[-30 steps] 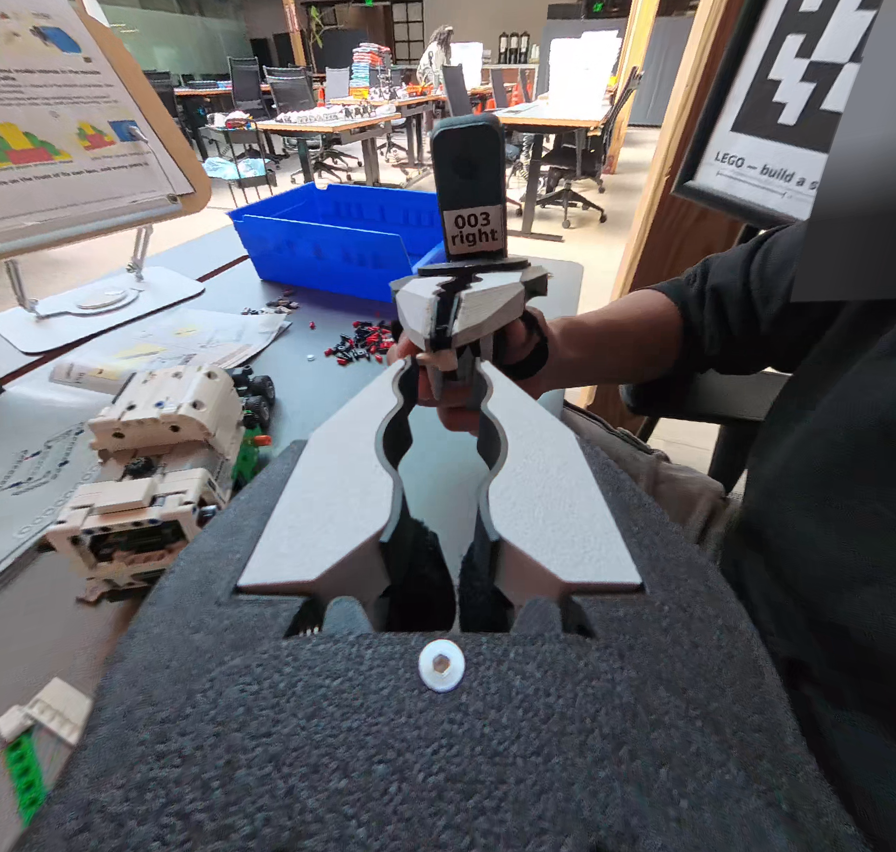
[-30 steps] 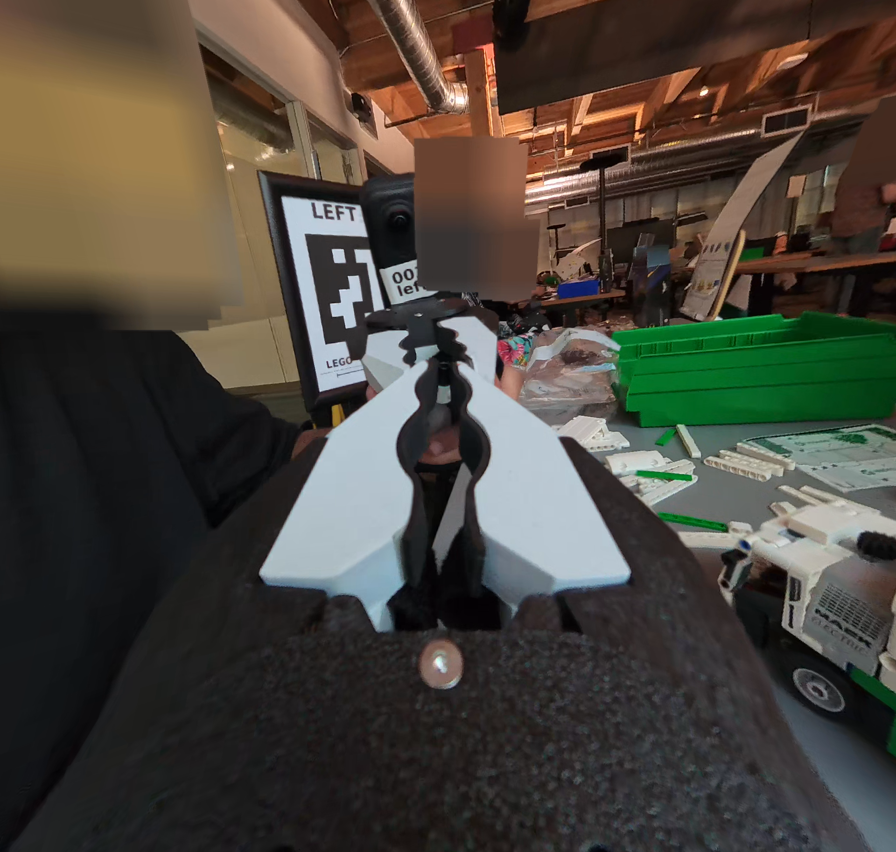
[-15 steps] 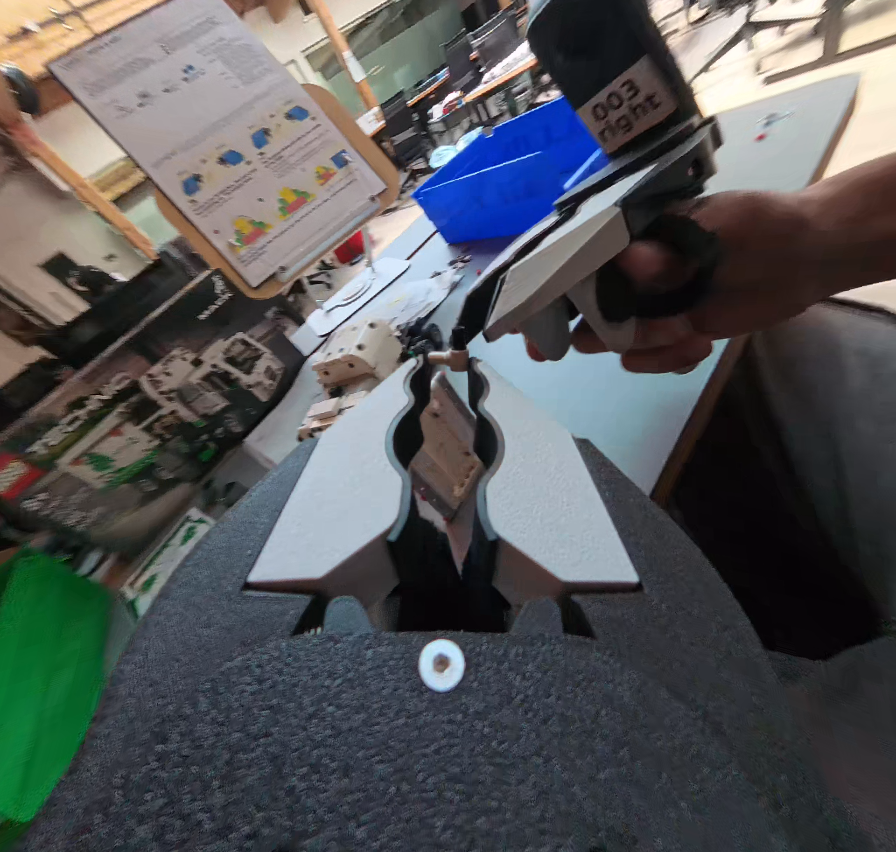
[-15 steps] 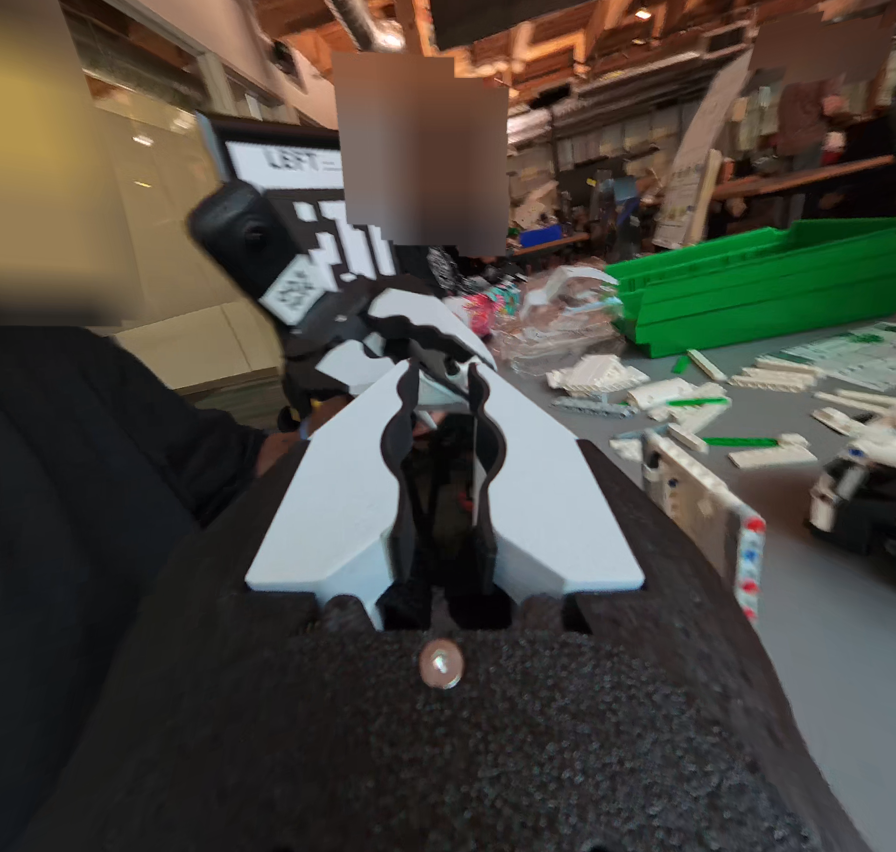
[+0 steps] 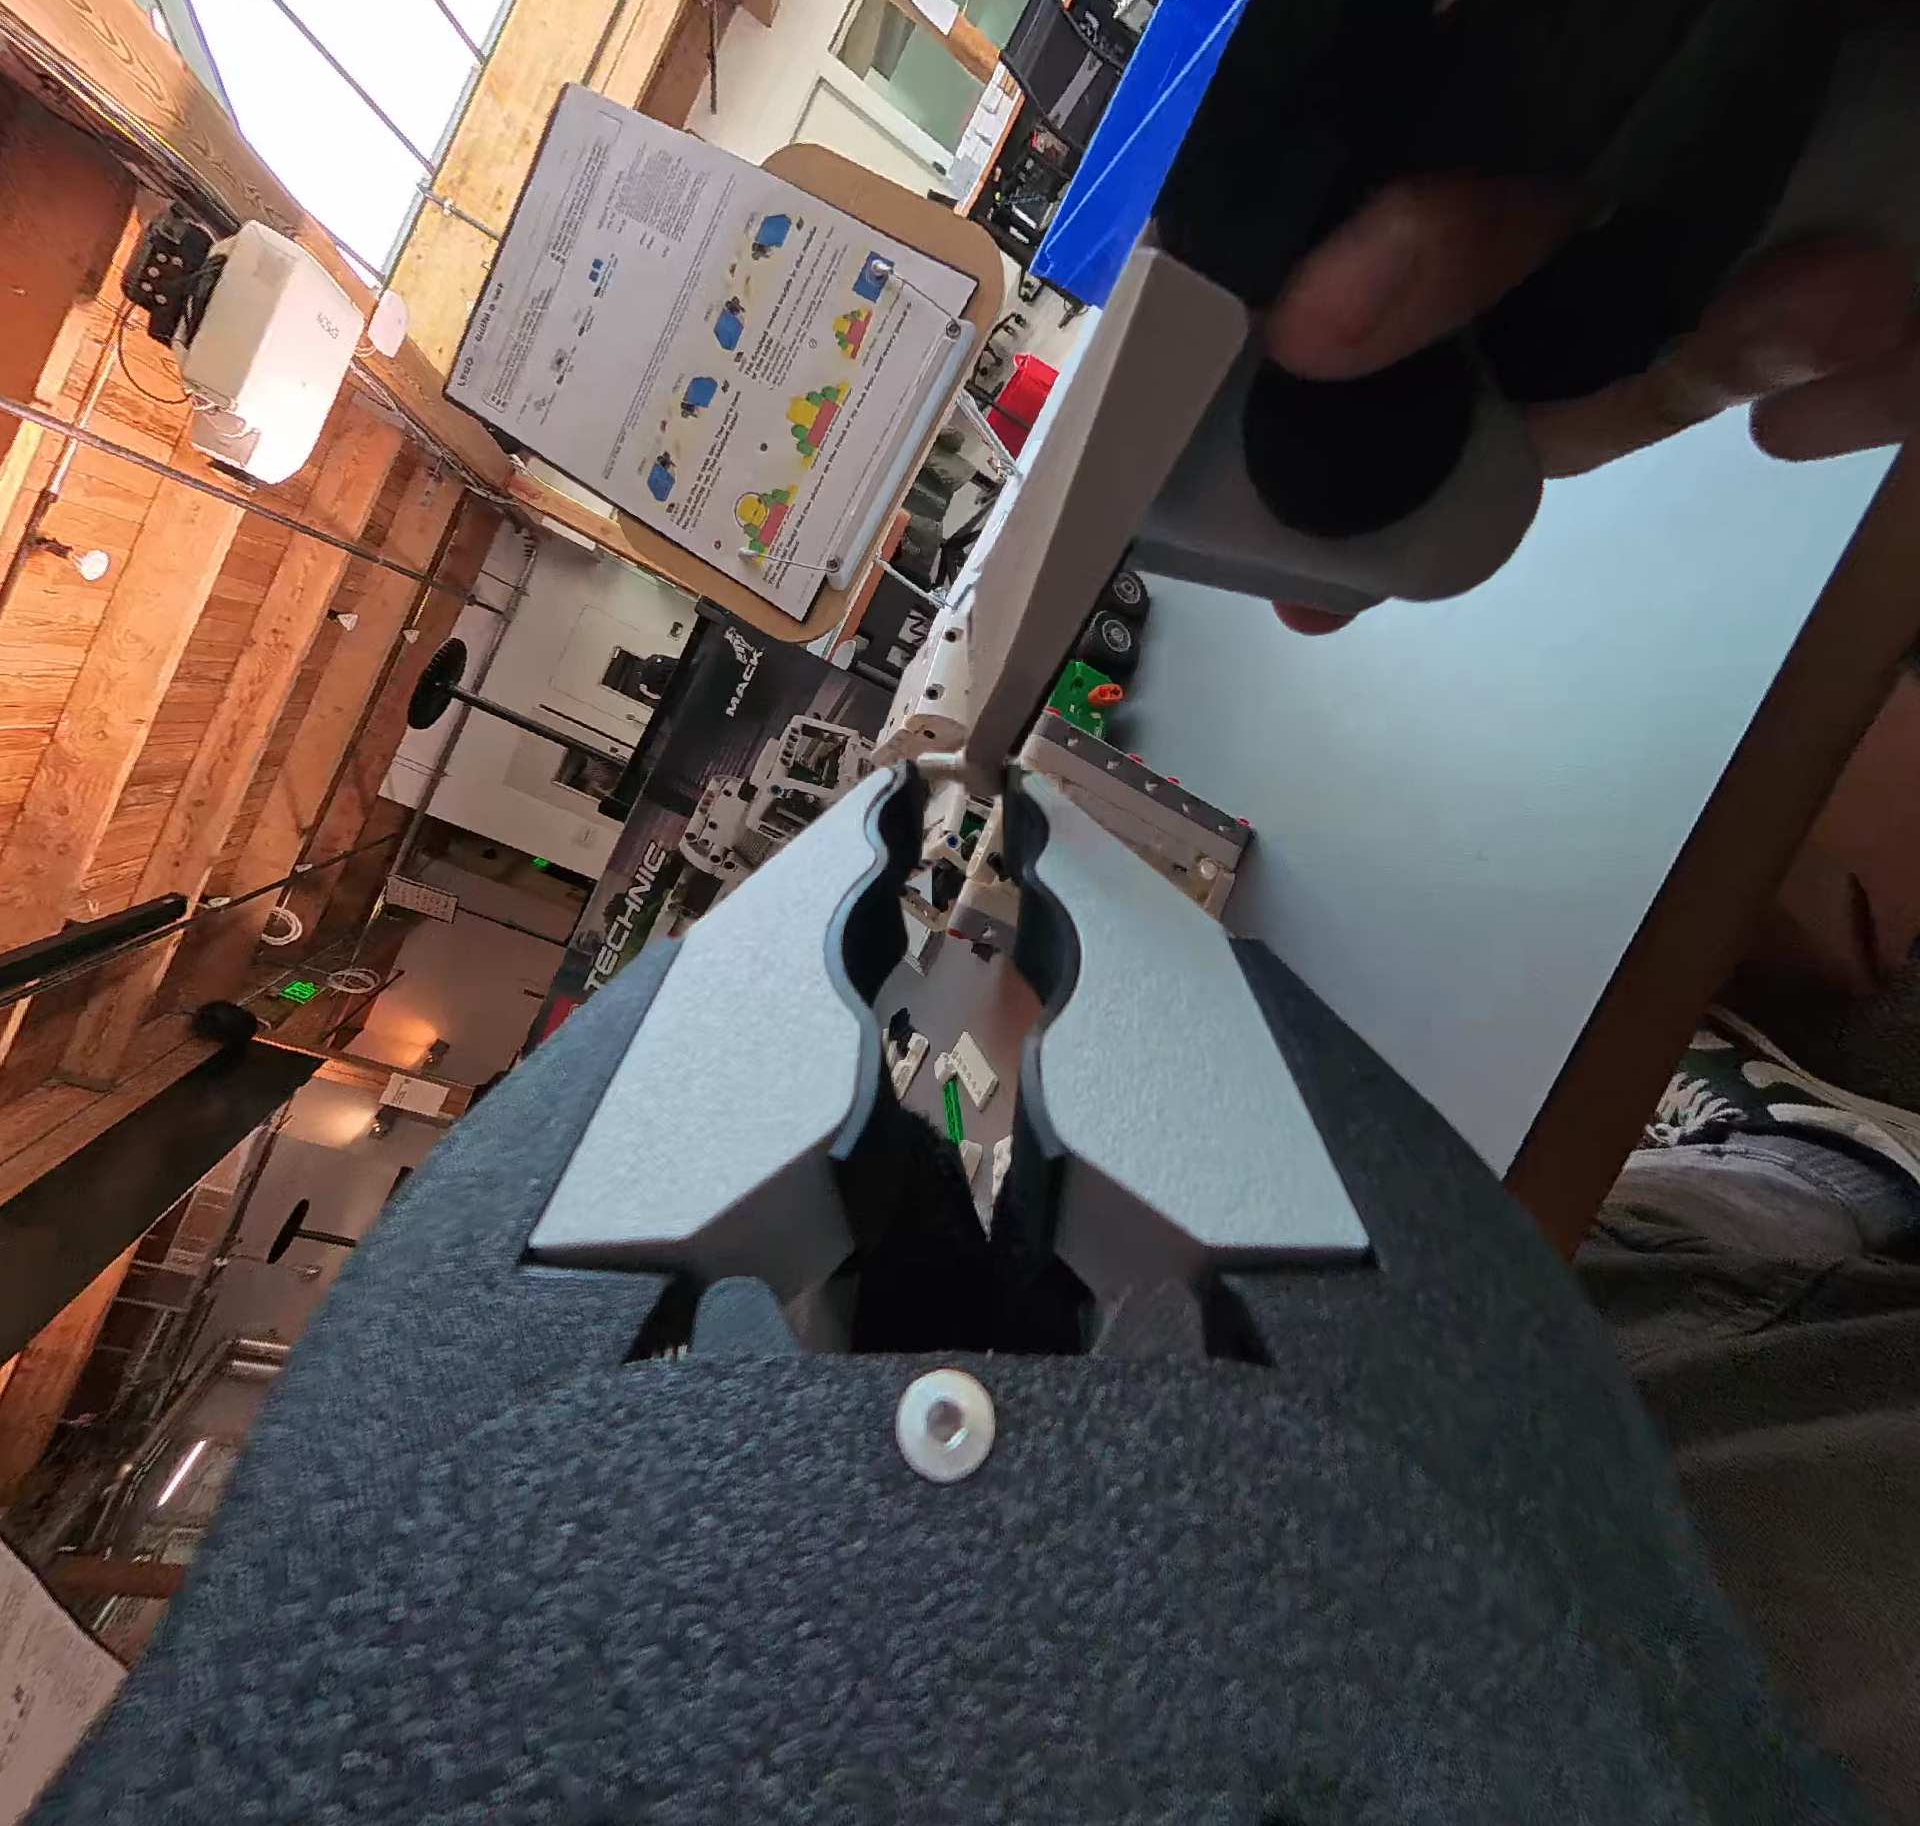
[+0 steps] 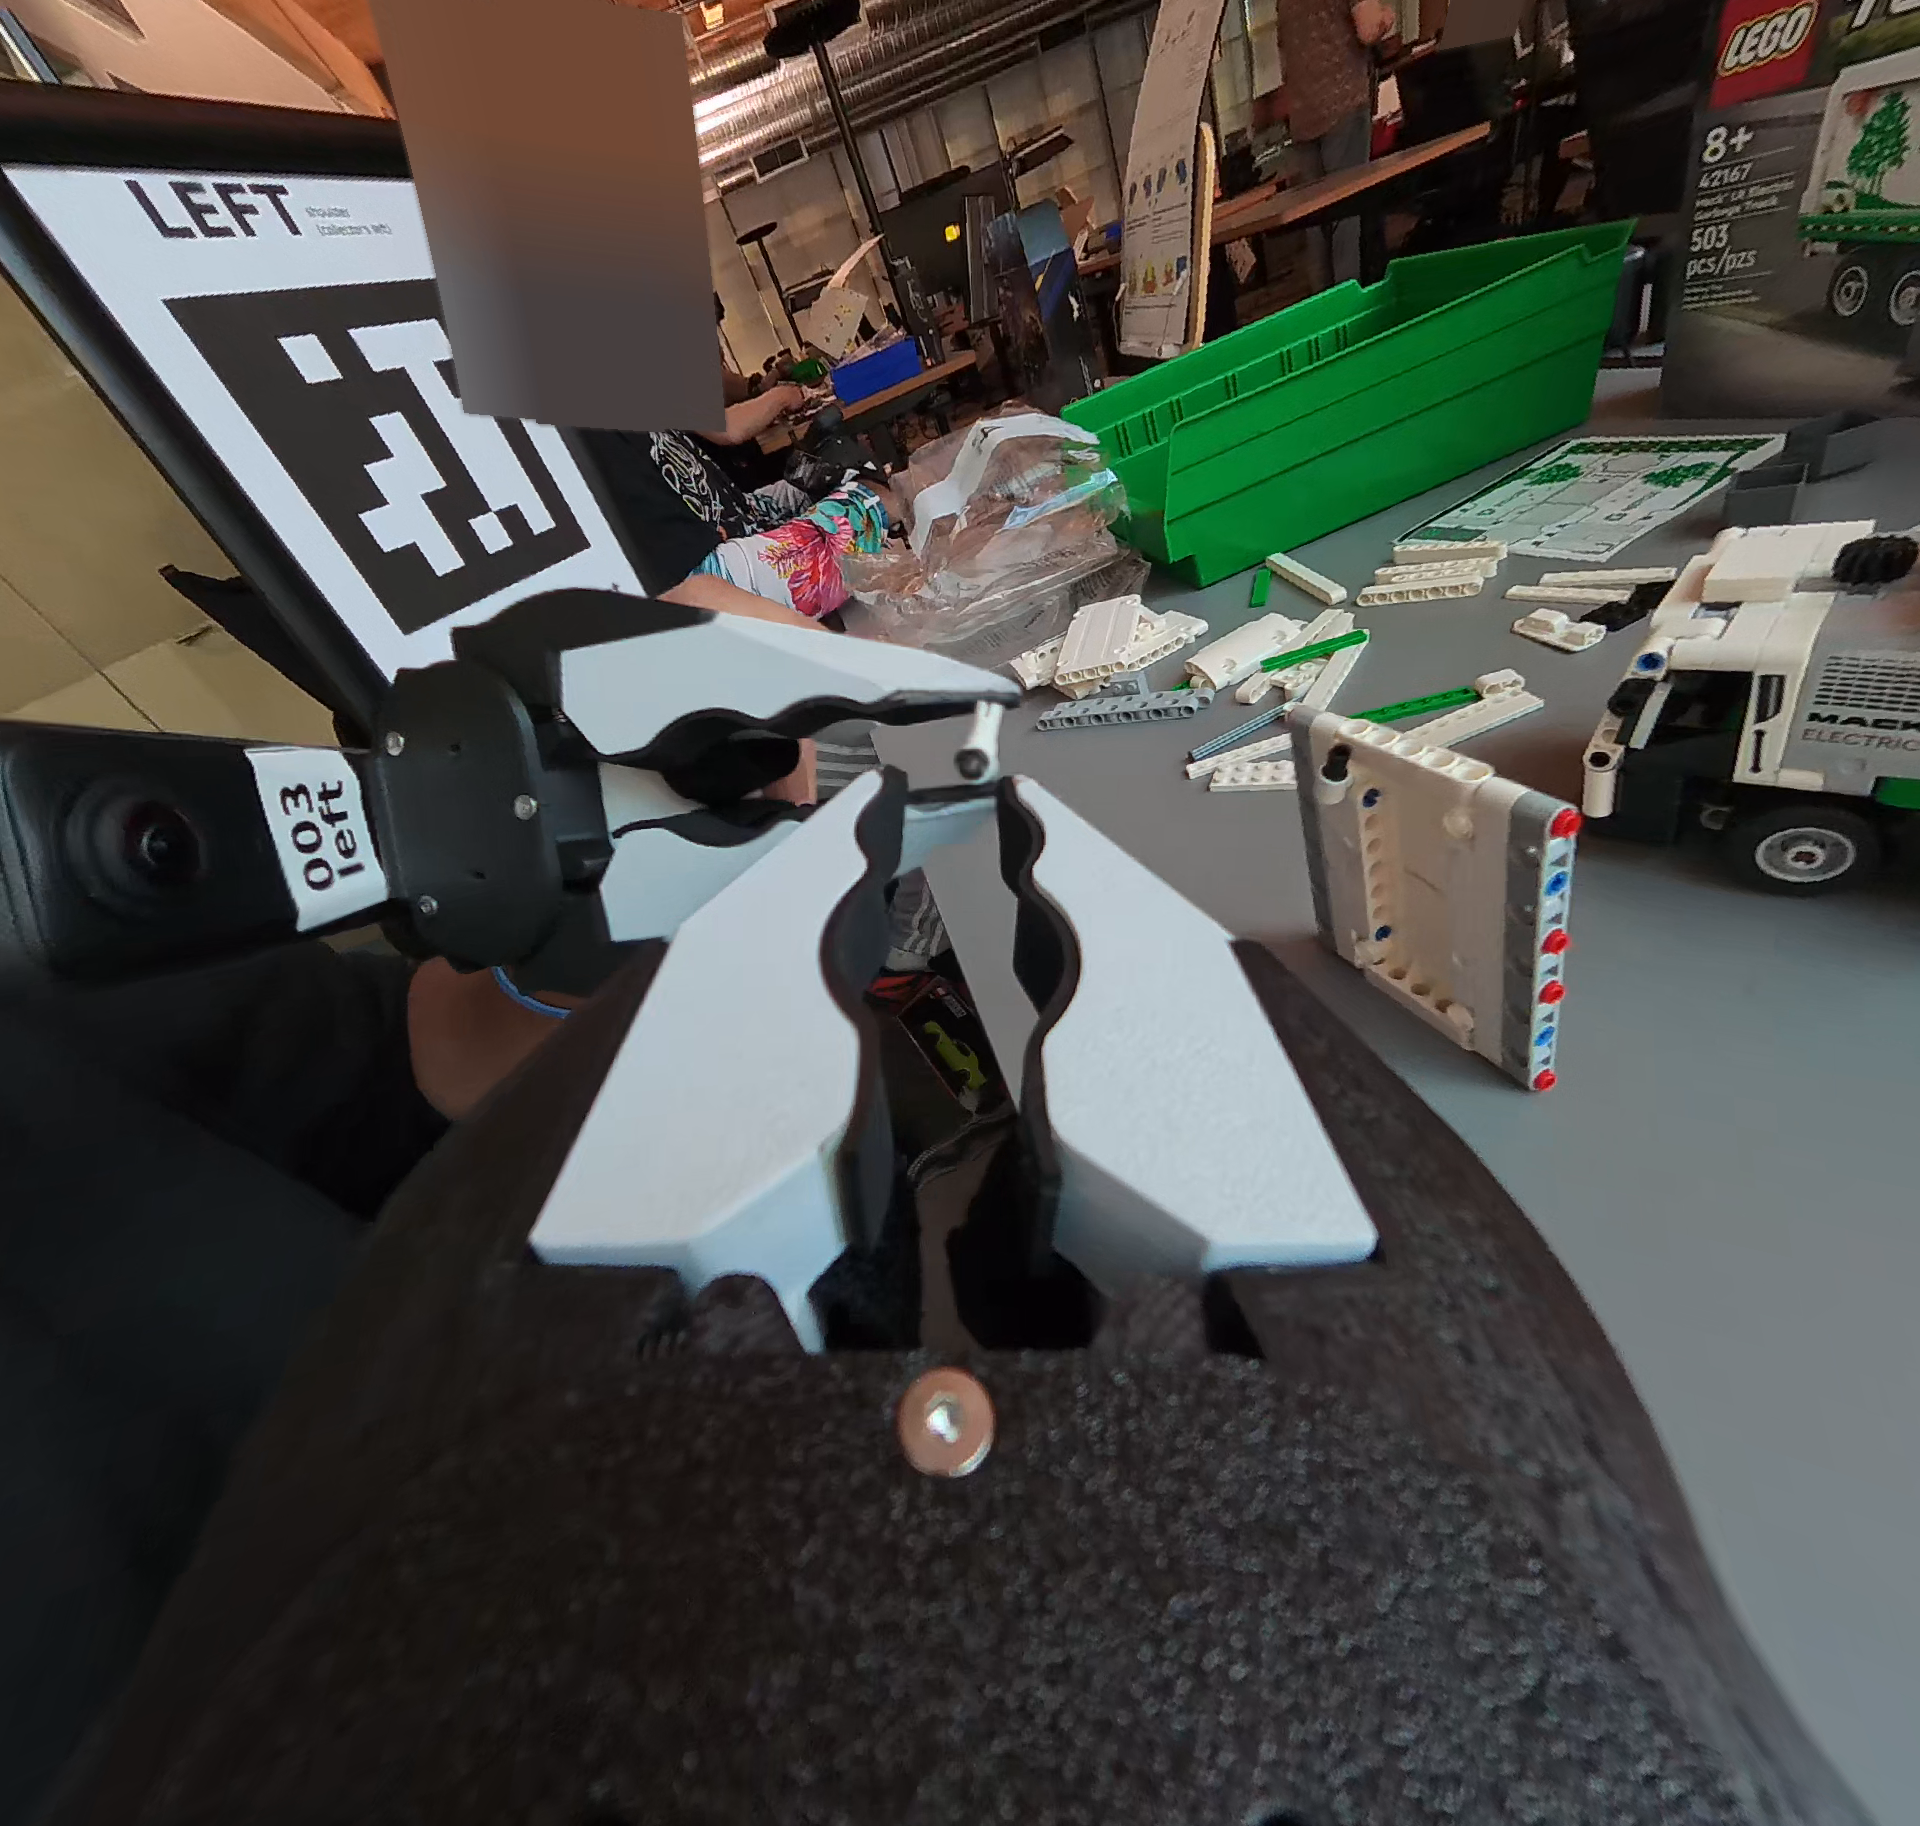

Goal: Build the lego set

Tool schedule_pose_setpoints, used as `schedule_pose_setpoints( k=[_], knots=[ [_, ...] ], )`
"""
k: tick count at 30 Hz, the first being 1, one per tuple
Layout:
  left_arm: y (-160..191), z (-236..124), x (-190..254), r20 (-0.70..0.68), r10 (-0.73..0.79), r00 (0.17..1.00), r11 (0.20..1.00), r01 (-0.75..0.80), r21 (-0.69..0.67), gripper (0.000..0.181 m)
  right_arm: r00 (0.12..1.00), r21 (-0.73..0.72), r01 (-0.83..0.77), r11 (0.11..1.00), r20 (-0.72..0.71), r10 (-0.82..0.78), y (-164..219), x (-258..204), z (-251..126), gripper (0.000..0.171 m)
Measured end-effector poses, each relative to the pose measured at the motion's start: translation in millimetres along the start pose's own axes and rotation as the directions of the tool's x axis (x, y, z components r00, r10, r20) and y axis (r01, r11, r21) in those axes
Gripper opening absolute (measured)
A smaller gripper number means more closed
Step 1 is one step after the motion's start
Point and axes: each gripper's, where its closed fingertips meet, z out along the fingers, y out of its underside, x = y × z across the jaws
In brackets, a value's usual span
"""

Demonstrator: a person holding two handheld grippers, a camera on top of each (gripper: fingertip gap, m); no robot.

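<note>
My left gripper (image 5: 956, 784) is rolled on its side and shut on a small white pin (image 6: 978, 734). In the right wrist view it (image 6: 968, 753) comes in from the left, above the table's near edge. My right gripper (image 6: 948, 789) is slightly open and empty, its tips meeting the left gripper's tips just under the pin. In the left wrist view it (image 5: 987, 758) comes down from the upper right. A white panel (image 6: 1423, 893) with red and blue pins stands on the grey table (image 6: 1662, 1049), right of both grippers. The part-built white truck (image 6: 1766, 727) stands behind it.
Loose white, grey and green parts (image 6: 1195, 654) lie behind the panel. A green bin (image 6: 1351, 405), plastic bags (image 6: 997, 529), a sticker sheet (image 6: 1600, 488) and the set's box (image 6: 1808, 166) stand farther back. A marker board (image 6: 364, 405) is at the left, a blue bin (image 5: 1143, 114) at the far end. My left and right fingertips are right by each other. Both grippers' tips are roughly 20 centimeters from the part-built white truck (image 6: 1766, 727).
The left gripper has rolled onto its side while keeping the pin. The right gripper has opened a little. Both have swung toward the table and now meet tip to tip.
</note>
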Motion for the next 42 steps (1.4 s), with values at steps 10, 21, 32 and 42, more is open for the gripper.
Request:
schedule_pose_setpoints(
  k=[10,21,32,42],
  knots=[
    [-6.2,1.0,12.1,0.027,0.102,0.994,0.995,-0.101,-0.004,0.013,0.997,0.007,-0.042,0.999,-0.066,0.043,6.7,7.0,-1.1,0.006],
    [59.1,33.2,21.9,-0.352,-0.437,0.828,0.899,0.419,-0.130,0.066,0.973,-0.115,-0.179,0.977,-0.167,0.159,31.9,52.5,-11.9,0.006],
    [48.4,74.6,34.6,-0.605,-0.340,0.720,0.893,0.449,0.033,0.062,0.803,-0.013,-0.596,0.803,-0.031,0.595,24.2,93.2,9.9,0.006],
    [41.9,84.2,42.8,-0.676,-0.349,0.649,0.867,0.497,0.030,0.039,0.695,0.064,-0.717,0.694,-0.018,0.719,24.9,96.0,14.8,0.005]
  ],
)
